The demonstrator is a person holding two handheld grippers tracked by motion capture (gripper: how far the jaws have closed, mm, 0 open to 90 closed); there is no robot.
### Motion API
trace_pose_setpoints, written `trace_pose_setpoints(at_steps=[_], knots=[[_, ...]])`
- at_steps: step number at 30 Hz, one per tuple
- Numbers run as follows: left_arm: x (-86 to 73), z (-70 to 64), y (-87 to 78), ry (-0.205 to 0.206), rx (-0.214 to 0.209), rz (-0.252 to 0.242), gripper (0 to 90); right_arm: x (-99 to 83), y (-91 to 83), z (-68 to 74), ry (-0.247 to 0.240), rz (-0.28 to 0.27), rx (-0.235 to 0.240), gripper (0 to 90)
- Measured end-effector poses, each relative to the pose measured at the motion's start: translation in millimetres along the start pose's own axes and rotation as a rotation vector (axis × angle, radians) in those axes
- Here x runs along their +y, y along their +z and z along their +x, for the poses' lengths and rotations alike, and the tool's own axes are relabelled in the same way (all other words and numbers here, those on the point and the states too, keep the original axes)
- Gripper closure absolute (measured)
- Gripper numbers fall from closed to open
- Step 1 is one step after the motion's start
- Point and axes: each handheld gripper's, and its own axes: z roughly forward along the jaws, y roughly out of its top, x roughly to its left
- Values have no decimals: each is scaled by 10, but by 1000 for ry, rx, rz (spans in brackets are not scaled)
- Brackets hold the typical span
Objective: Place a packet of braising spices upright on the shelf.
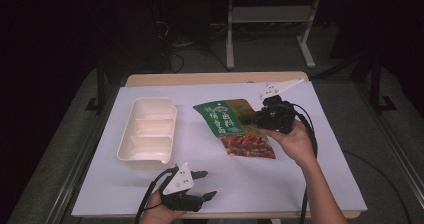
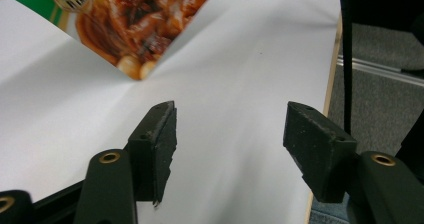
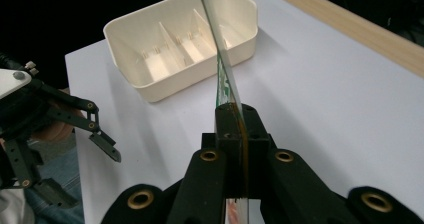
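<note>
A flat food pouch (image 1: 235,126), green at the top with a red-brown food picture at the bottom, is held above the white sheet at the table's middle. My right gripper (image 1: 260,118) is shut on its right edge. In the right gripper view the pouch (image 3: 224,69) runs edge-on away from the closed jaws (image 3: 235,115). My left gripper (image 1: 206,184) rests near the front edge, open and holding nothing. In the left gripper view its jaws (image 2: 230,129) stand wide apart over the sheet, with the pouch's lower corner (image 2: 135,24) ahead.
A cream tray with three compartments (image 1: 148,131) sits to the left of the pouch; in the right gripper view the tray (image 3: 182,39) lies beyond the pouch. A white sheet (image 1: 280,179) covers the wooden table. Cables trail from both grippers.
</note>
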Motion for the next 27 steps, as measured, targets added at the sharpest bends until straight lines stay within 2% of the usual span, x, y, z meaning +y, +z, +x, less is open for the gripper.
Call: trace_pose_setpoints(at_steps=[5, 10, 22, 27], knots=[[-33, -4, -30, -2, -1, -15, 330, 55, 0, 42, -4, -18, -14, 895], [-86, -32, -48, 13, 2, -8, 292, 99, 21, 81, 2, -26, -4, 895], [-163, -62, -73, 23, -15, -23, 265, 224, 75, 180, 4, -63, -5, 896], [-165, -67, -77, 26, -14, -33, 262, 283, 119, 227, -12, -68, -6, 895]])
